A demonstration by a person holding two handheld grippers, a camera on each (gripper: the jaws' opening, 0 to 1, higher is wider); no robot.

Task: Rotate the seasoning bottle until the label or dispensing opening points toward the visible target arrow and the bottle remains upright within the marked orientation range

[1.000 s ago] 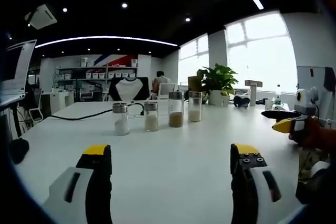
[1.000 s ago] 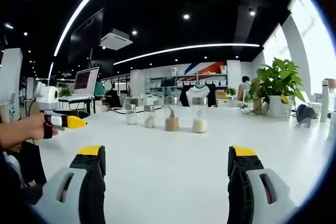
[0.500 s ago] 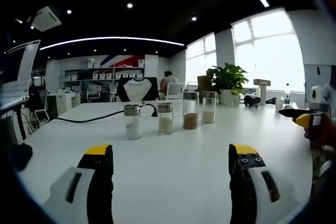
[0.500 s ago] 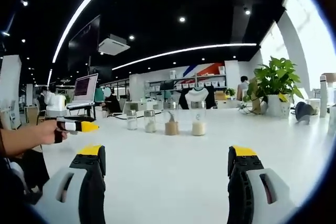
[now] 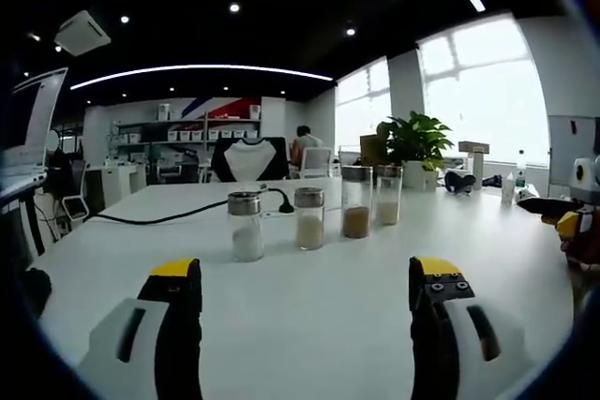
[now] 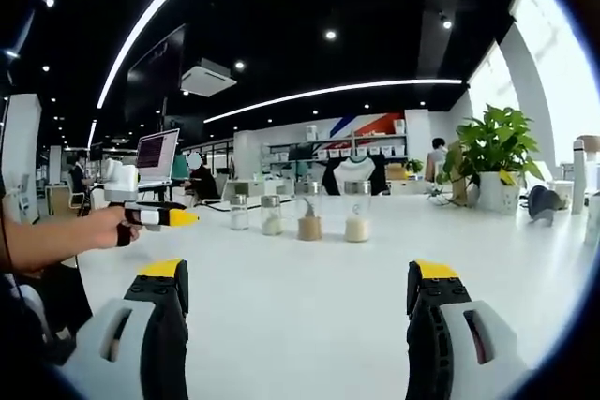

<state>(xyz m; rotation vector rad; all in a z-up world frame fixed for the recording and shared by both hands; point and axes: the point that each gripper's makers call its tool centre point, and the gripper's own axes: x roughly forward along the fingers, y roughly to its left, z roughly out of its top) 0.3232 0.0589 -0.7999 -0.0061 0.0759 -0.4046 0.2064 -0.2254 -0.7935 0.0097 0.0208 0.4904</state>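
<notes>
No lettering, number or brand can be read anywhere. The four seasoning bottles (image 5: 316, 221) on the worktop (image 5: 309, 306) show no readable label, and the laptop screen (image 6: 157, 154) is too blurred to read.

A white table (image 5: 309, 297) spans the near field of the left gripper view. A black cable (image 5: 164, 219) runs across its far left portion and ends at a black plug (image 5: 284, 203). A potted plant (image 5: 417, 142) with broad green leaves stands at the far right edge of the table, in front of bright windows (image 5: 469, 91). A black chair (image 5: 246, 158) with a white garment on its back sits beyond the far edge. An open laptop (image 6: 155, 155) stands at far left in the right gripper view. Shelving (image 5: 183, 133) with white boxes lines the far wall. A curved light strip (image 6: 328, 91) crosses the dark ceiling.
</notes>
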